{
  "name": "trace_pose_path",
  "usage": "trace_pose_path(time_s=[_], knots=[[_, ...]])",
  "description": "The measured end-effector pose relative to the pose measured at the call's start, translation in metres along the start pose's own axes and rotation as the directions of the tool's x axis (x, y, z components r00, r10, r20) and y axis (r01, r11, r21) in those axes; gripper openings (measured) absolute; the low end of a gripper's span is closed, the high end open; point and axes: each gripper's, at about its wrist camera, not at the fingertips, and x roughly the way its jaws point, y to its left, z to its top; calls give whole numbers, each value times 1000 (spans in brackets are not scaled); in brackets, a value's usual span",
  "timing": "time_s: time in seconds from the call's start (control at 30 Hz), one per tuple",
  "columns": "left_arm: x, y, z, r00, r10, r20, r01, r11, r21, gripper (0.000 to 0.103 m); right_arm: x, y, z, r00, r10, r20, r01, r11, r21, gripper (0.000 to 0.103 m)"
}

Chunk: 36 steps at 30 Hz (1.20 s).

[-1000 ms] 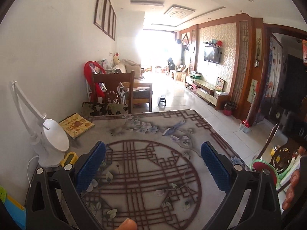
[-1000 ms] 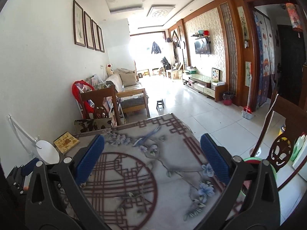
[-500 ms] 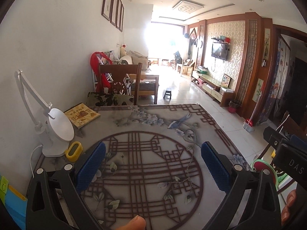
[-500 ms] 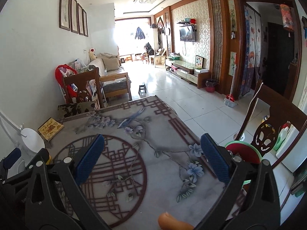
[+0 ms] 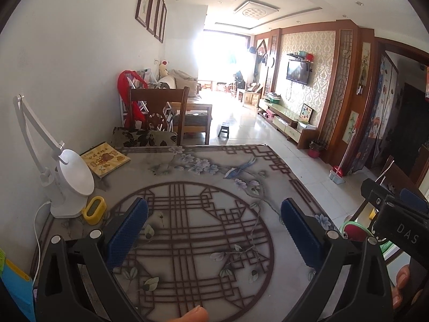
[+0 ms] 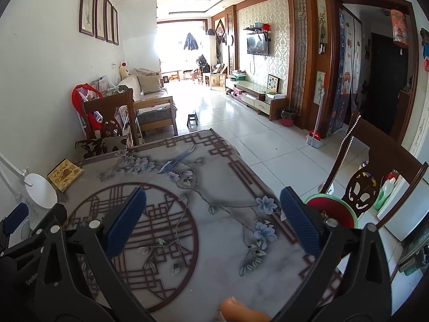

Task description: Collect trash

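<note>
Fingers (image 5: 127, 228) of the left gripper (image 5: 211, 230) and right gripper (image 6: 211, 222) spread wide, holding nothing, above the patterned bench (image 5: 203, 214). No trash shows on it; a red bin (image 6: 332, 209) sits just off its right edge, nearer the right gripper. Lamp (image 5: 72, 185), book (image 5: 106, 158) at left; living room beyond.

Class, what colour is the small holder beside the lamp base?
Yellow holder; clearest in the left wrist view.

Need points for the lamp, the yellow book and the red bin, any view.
lamp (image 5: 76, 171), left wrist view, on its round white head.
yellow book (image 5: 106, 158), left wrist view, middle of the cover.
red bin (image 6: 333, 209), right wrist view, on its red inside, right of the table.
</note>
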Motion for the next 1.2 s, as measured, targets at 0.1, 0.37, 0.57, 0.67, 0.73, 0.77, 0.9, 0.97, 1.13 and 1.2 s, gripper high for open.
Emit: trace_pose_path(time_s=[0.1, 0.37, 0.57, 0.67, 0.73, 0.77, 0.9, 0.97, 1.13, 1.2], knots=[[0, -1, 0, 1000, -4, -2, 4, 1000, 3, 95, -2, 1, 0, 1000, -2, 7, 2, 1000, -1, 98], [1, -2, 0, 1000, -8, -10, 8, 1000, 13, 95, -2, 1, -2, 1000, -7, 0, 7, 1000, -3, 98], [3, 2, 0, 1000, -2, -11, 3, 1000, 10, 95, -3, 0, -2, 1000, -10, 2, 10, 1000, -9, 98], [4, 2, 0, 1000, 1, -11, 0, 1000, 12, 95, -2, -2, -4, 1000, -10, 0, 10, 1000, -13, 98], [4, 3, 0, 1000, 2, -14, -2, 1000, 13, 95, -2, -2, -4, 1000, -10, -1, 10, 1000, -13, 98], [5, 3, 0, 1000, 4, -15, -4, 1000, 14, 95, -2, -1, -4, 1000, -11, -1, 11, 1000, -14, 98], [8, 7, 0, 1000, 12, -18, -11, 1000, 15, 95, -2, -2, -4, 1000, -10, 0, 10, 1000, -16, 98], [9, 8, 0, 1000, 13, -21, -13, 1000, 14, 95, -2, -1, -4, 1000, -12, 0, 12, 1000, -16, 98], [13, 8, 0, 999, 18, -29, -18, 1000, 15, 95, -2, 0, -3, 1000, -13, -1, 13, 1000, -14, 98], [14, 9, -1, 999, 19, -33, -19, 1000, 13, 95, -1, -2, -4, 1000, -15, -3, 15, 1000, -17, 98]])
